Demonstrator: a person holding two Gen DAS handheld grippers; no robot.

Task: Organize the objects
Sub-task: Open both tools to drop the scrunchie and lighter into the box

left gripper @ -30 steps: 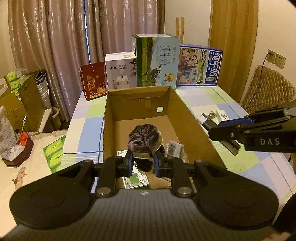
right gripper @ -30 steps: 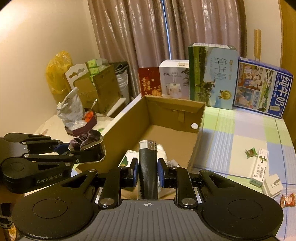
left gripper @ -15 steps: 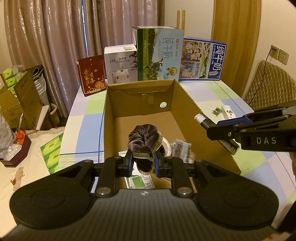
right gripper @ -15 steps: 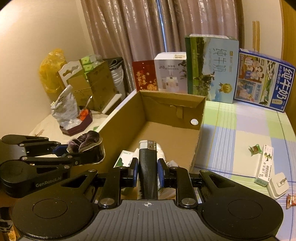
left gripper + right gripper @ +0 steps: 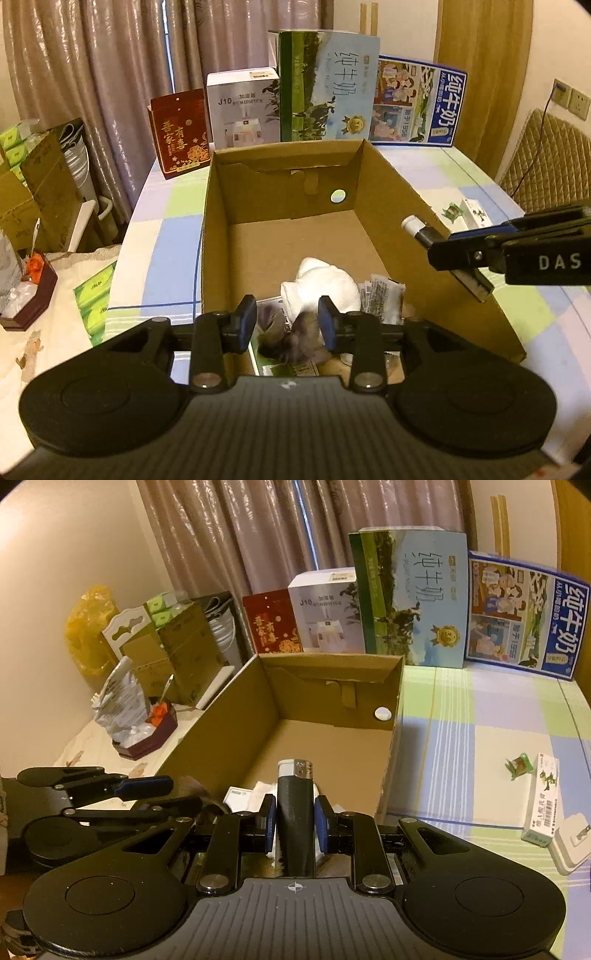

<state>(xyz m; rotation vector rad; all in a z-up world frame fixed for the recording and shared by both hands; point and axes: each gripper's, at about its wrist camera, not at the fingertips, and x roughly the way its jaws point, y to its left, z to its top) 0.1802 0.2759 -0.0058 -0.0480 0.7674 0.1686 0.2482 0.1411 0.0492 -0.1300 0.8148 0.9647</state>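
An open cardboard box (image 5: 388, 181) stands on the checked tablecloth. My left gripper (image 5: 287, 320) hangs open over its near end. Just below the fingers lies a blurred dark velvet scrunchie (image 5: 295, 336), free of the pads. It rests beside a white tissue wad (image 5: 321, 284), a clear packet (image 5: 382, 295) and a green card (image 5: 275, 363). My right gripper (image 5: 294, 823) is shut on a black lighter (image 5: 295, 794) with a white and metal top. It hovers above the box's right wall (image 5: 393, 738). From the left wrist view the lighter (image 5: 421, 229) pokes in from the right.
Tall cartons (image 5: 413, 598), a humidifier box (image 5: 325, 613) and a red box (image 5: 271, 627) line the table's back edge. Right of the cardboard box lie a green candy (image 5: 519, 766), a slim white box (image 5: 543, 797) and a white plug (image 5: 572, 842). Clutter fills the left side.
My left gripper has opened and let go of the scrunchie, which has dropped into the box. The right gripper with the lighter has edged closer over the box.
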